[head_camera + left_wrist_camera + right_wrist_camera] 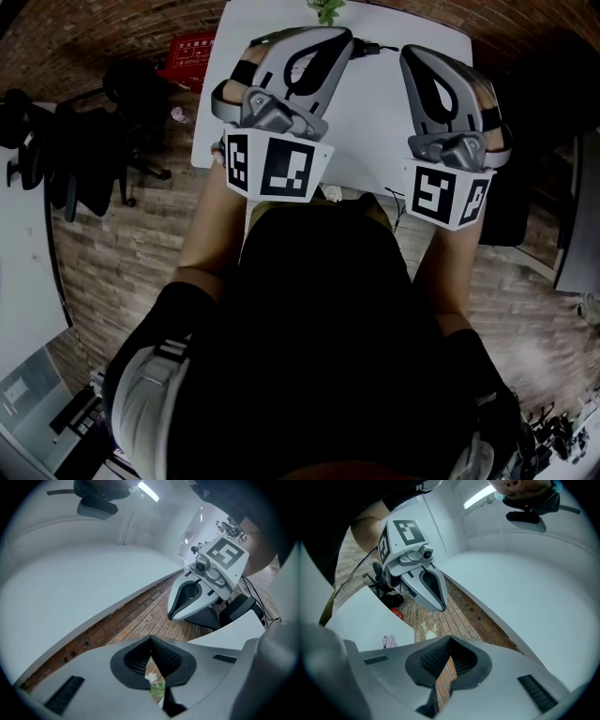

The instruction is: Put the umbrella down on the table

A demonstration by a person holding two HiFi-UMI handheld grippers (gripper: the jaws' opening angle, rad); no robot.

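No umbrella shows in any view. The person holds both grippers level, side by side above the near part of a white table (375,112). My left gripper (330,39) is shut, its ribbed pads meeting at the tip (151,638) with nothing between them. My right gripper (419,58) is also shut and empty, its pads touching at the tip (450,638). Each gripper view shows the other one beside it: the right gripper (194,595) and the left gripper (427,584).
A small green plant (325,9) stands at the table's far edge. A pink scrap (389,641) lies on the table. A red box (187,56) sits on the brick floor to the left, near dark office chairs (94,150). White walls lie beyond.
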